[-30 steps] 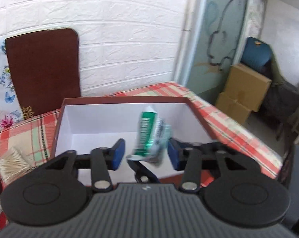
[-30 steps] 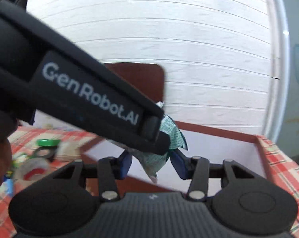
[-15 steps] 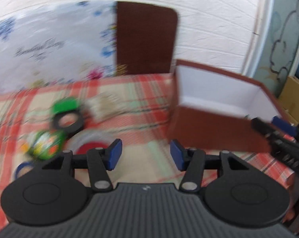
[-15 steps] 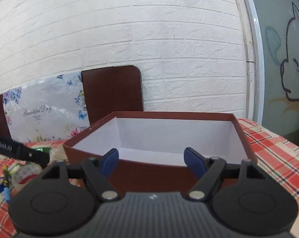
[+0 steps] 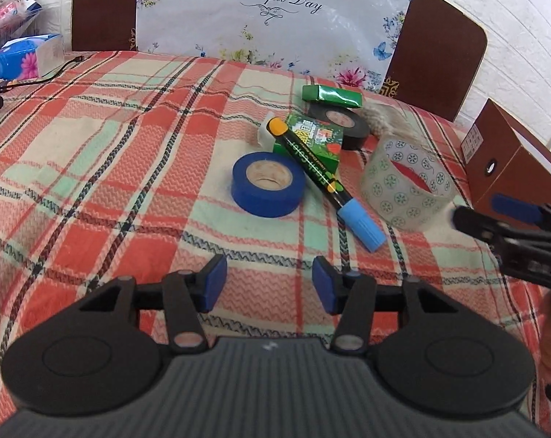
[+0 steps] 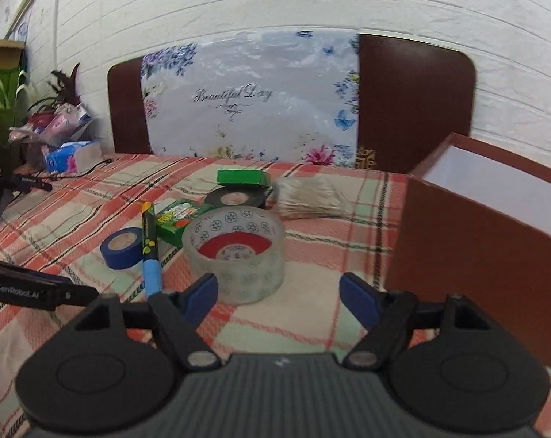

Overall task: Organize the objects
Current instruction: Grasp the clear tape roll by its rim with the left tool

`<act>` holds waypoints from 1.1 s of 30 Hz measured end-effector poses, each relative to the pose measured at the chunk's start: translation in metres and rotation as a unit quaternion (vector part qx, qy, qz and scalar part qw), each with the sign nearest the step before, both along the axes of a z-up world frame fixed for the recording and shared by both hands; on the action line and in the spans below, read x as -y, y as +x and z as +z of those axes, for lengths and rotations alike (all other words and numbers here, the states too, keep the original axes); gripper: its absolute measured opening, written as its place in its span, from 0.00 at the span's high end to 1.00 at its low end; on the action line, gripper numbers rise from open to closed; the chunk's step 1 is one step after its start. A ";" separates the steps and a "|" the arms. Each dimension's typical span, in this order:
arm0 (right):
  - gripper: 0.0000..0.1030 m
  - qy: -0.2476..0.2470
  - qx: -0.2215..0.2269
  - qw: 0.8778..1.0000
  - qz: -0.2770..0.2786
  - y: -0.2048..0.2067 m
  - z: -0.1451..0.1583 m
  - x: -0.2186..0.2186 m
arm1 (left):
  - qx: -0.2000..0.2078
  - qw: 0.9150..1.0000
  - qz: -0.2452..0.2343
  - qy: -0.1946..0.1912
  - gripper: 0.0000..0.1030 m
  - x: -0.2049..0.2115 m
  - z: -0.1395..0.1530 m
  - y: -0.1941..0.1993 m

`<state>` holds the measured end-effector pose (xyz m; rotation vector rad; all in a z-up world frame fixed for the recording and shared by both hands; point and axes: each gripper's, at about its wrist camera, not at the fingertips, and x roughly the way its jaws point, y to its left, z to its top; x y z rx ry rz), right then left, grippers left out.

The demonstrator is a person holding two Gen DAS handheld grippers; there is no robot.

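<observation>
- Now left claw [image 5: 265,286] spread wide, empty, above plaid bench [image 5: 92,153].
- Blue tape roll [image 5: 268,184] beside marker [image 5: 324,180]; clear tape roll [image 6: 238,258] near brown box [image 6: 483,252].
- Right claw [image 6: 279,297] gaping, empty, just short of clear tape roll.

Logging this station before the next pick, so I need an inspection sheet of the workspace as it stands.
Surface: plaid tablecloth, flat.
Job's things: blue tape roll, marker leaning across green carton, black tape roll, green bar, clear tape roll, cotton swabs, brown box open.
Clutter: tissue pack.
Grippers: left tool open, empty; right tool open, empty, facing the clear tape roll.
Cables: black cable at far left.
Surroundings: brick wall, floral board.
</observation>
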<state>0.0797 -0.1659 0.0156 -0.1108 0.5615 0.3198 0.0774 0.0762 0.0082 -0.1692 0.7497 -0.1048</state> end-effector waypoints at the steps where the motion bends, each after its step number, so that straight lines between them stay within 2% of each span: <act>1: 0.12 -0.009 -0.001 1.000 0.006 0.006 -0.003 -0.010 | 0.001 1.000 -0.002 -0.002 0.46 -0.001 -0.001 -0.001; 3: 0.00 -0.035 0.003 0.999 0.018 0.017 -0.009 -0.026 | 0.004 1.000 -0.007 -0.005 0.44 -0.003 -0.002 -0.003; 5: 0.03 -0.056 0.001 0.998 0.015 0.033 -0.017 -0.037 | 0.005 1.000 -0.011 -0.007 0.44 -0.005 -0.004 -0.006; 6: 0.12 -0.052 -0.005 0.998 0.019 0.038 -0.018 -0.039 | 0.004 1.000 -0.010 -0.009 0.44 -0.006 -0.004 -0.007; 9: 0.14 -0.051 0.014 0.999 0.013 0.029 -0.010 -0.040 | -0.001 1.000 -0.013 -0.021 0.44 -0.009 -0.002 -0.012; 12: 0.14 -0.039 0.043 0.998 0.016 -0.003 0.006 -0.025 | -0.009 0.999 -0.025 -0.039 0.44 -0.010 0.003 -0.013; 15: 0.14 -0.046 0.064 0.997 0.015 -0.050 0.015 0.001 | -0.014 0.996 -0.058 -0.066 0.44 0.000 0.013 -0.016; 18: 0.14 -0.056 0.032 0.998 -0.016 -0.086 0.000 0.025 | -0.015 0.990 -0.117 -0.076 0.44 0.031 0.027 -0.016; 20: 0.13 -0.047 0.012 0.998 -0.029 -0.100 -0.013 0.036 | -0.015 0.983 -0.163 -0.079 0.44 0.061 0.035 -0.014; 21: 0.07 -0.053 0.006 0.998 -0.027 -0.103 -0.020 0.037 | -0.014 0.980 -0.181 -0.077 0.44 0.076 0.039 -0.013; 22: 0.03 -0.065 -0.001 0.998 -0.023 -0.105 -0.025 0.035 | -0.014 0.978 -0.195 -0.068 0.44 0.092 0.042 -0.012; 24: 0.03 -0.073 0.002 0.997 -0.020 -0.107 -0.028 0.033 | -0.020 0.979 -0.201 -0.025 0.45 0.120 0.043 -0.010; 26: 0.03 -0.064 -0.003 0.998 -0.020 -0.104 -0.028 0.034 | -0.029 0.980 -0.197 0.022 0.50 0.142 0.038 -0.008; 28: 0.03 -0.054 -0.015 0.998 -0.023 -0.100 -0.031 0.036 | -0.054 0.976 -0.203 0.055 0.74 0.153 0.024 -0.006; 29: 0.08 -0.048 -0.021 0.998 -0.021 -0.096 -0.032 0.038 | -0.062 0.975 -0.205 0.055 0.79 0.153 0.019 -0.005; 30: 0.18 -0.035 -0.031 0.999 -0.009 -0.094 -0.033 0.039 | -0.062 0.976 -0.202 0.060 0.79 0.153 0.019 -0.006; 32: 0.19 -0.029 -0.020 0.999 -0.014 -0.094 -0.029 0.040 | -0.042 0.975 -0.206 0.076 0.80 0.158 0.034 -0.009; 33: 0.19 -0.030 0.001 0.999 -0.023 -0.096 -0.025 0.041 | -0.024 0.974 -0.212 0.080 0.81 0.162 0.047 -0.009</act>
